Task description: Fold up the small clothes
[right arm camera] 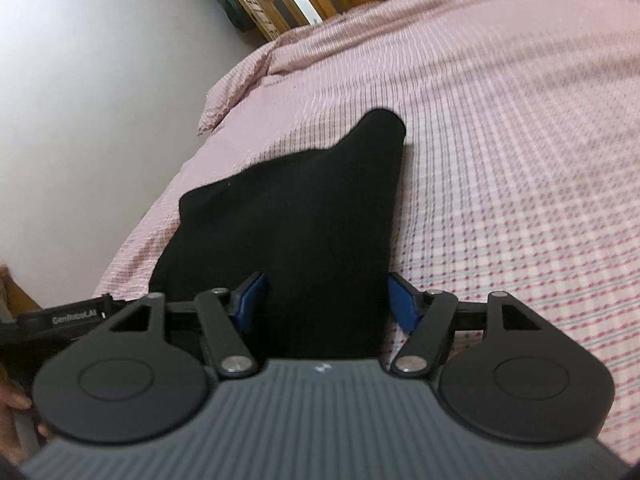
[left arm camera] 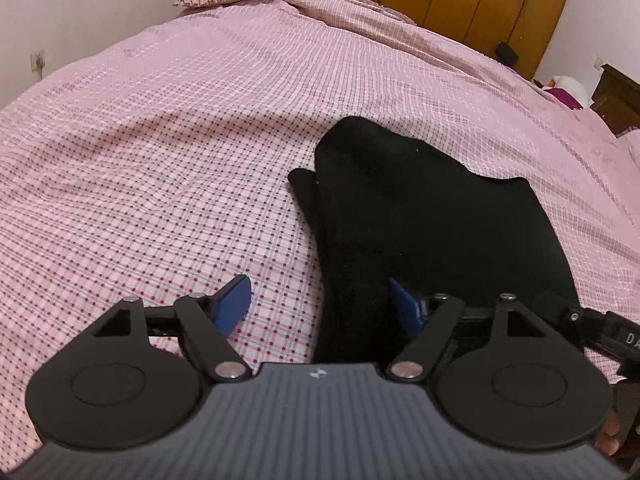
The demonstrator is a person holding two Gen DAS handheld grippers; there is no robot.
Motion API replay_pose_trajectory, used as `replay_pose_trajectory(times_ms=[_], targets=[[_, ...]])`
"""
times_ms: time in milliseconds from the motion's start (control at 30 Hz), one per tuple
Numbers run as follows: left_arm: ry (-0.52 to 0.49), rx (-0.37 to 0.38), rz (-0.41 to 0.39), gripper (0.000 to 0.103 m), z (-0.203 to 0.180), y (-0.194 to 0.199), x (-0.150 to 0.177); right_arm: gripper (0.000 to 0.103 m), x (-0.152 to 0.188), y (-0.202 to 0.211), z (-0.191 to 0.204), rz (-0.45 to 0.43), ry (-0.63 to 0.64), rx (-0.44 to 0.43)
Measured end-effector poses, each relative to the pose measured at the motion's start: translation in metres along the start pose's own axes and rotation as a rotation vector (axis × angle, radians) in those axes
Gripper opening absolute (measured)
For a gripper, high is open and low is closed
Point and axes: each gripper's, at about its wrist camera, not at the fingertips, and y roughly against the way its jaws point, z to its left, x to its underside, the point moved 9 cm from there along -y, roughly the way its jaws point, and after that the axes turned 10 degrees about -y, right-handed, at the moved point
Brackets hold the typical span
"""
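Left wrist view: left hand-held gripper (left arm camera: 316,304) spread, pinching nothing, black cloth (left arm camera: 420,216) lying on bed (left arm camera: 160,160), near edge between the blue pads, long axis running near to far. Right hand-held gripper (right arm camera: 326,300) likewise spread, straddling cloth's near end.

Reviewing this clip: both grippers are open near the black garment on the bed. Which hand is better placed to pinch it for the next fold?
Probably the right. The right gripper straddles the black garment, cloth between its open pads. The left gripper sits at the garment's edge, one pad over bare pink checked bedsheet.
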Motion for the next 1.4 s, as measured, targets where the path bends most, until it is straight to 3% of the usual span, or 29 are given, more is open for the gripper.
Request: replay_pose_trajectory(times_ms=[833, 1400], targets=[[0.021, 0.066, -0.008, 0.089, 0.002, -0.012, 0.003, 0.075, -0.003, -0.019, -0.007, 0.077, -0.058, -0.093], [0.071, 0.186, -0.03, 0.09, -0.002, -0.022, -0.005, 0.075, -0.008, -0.027, -0.002, 0.12, -0.046, -0.13]])
